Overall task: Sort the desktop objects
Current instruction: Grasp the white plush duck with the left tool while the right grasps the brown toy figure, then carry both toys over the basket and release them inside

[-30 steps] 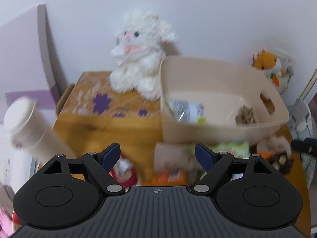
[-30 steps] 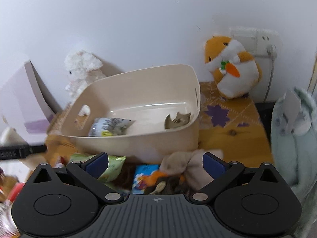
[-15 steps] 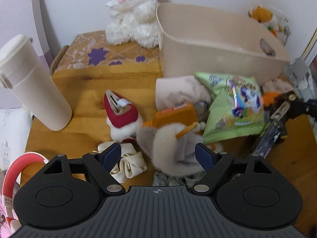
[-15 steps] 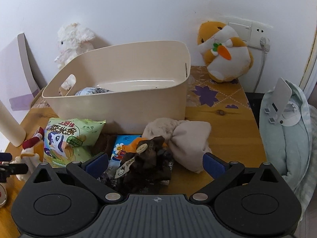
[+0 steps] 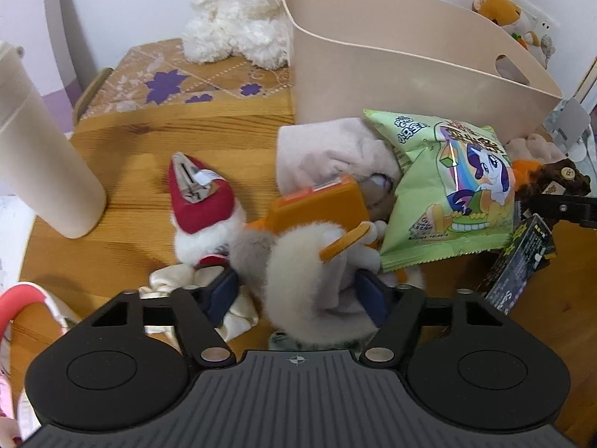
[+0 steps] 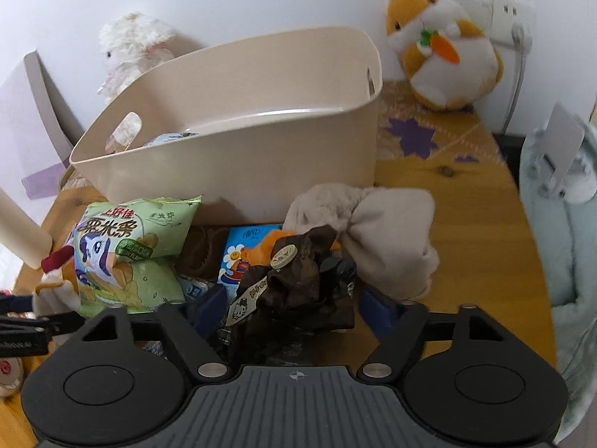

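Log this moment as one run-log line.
stage: reaching | left gripper: closing around grey plush | right gripper: closing around brown scrunchie | bin: nearly empty

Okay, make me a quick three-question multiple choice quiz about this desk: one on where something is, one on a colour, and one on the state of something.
1. Where does the orange hamster plush sit?
A. inside the bin
B. by the wall socket, behind the bin
C. under the snack bag

2. What colour is the snack bag?
A. light green
B. red
C. black

3. What lies between the jaws of the right gripper?
A. nothing
B. a white tumbler
C. a dark brown hair scrunchie

Answers: 1 B, it sits beside the socket, beyond the beige bin. 2 A, its wrapper is pale green. 3 C, the scrunchie fills the gap as the jaws have just been closing.
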### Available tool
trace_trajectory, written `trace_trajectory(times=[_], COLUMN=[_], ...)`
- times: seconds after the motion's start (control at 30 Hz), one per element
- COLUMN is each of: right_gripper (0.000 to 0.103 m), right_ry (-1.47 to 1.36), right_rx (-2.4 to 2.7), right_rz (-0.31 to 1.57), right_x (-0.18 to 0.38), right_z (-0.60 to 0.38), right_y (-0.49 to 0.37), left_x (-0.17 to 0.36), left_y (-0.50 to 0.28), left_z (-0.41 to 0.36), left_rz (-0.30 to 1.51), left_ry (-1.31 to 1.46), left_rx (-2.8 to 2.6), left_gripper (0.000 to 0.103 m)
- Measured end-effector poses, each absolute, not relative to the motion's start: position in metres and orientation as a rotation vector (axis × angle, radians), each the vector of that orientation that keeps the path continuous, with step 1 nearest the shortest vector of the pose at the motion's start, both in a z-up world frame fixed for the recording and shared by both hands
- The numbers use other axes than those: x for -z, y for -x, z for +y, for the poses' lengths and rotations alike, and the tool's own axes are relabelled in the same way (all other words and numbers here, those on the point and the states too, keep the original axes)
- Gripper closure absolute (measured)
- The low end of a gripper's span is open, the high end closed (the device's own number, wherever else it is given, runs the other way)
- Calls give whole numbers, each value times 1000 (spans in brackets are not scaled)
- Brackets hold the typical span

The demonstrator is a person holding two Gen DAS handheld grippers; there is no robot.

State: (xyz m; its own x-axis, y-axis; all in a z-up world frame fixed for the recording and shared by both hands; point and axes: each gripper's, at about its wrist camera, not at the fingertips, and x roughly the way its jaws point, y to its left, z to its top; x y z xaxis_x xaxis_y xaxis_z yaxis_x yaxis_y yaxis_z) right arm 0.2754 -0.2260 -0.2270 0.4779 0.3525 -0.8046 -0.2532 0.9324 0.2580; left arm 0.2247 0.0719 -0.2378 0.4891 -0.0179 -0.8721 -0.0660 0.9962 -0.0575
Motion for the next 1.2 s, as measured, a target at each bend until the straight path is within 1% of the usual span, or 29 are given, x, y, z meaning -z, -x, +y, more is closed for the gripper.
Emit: trace_trajectory(times=[0.03,0.07,0.1,0.2,0.3,0.67,1.2], right_gripper=[42,52,53,55,57,59,59], right_ry=[-140,-176,-205,-199,-167,-99,-100], right_rx=[-371,-374,-369,-370,-376,-398,-392], right_rz=[1016,1025,1033,1030,1012,924,778], right_x=[229,231,232,230,225,187,128], right_z=[-228,-230,-232,-230,-229,-238,-254], right_y=[-277,-279,-280,-279,-276,-268,-262], left_x=[239,241,242,243,242,219,150], left_y=[-226,-228,-229,-228,-225,-214,-208], left_z=[71,71,71,70,74,80,78], left_rz=[1067,1075,1083,1089,1090,1042,871], left_ry=[97,107,114,109,133,163,150], left_rx=[-23,-18,-12,-16,-1,27,40], left_gripper=[45,54,64,77,84,87,87])
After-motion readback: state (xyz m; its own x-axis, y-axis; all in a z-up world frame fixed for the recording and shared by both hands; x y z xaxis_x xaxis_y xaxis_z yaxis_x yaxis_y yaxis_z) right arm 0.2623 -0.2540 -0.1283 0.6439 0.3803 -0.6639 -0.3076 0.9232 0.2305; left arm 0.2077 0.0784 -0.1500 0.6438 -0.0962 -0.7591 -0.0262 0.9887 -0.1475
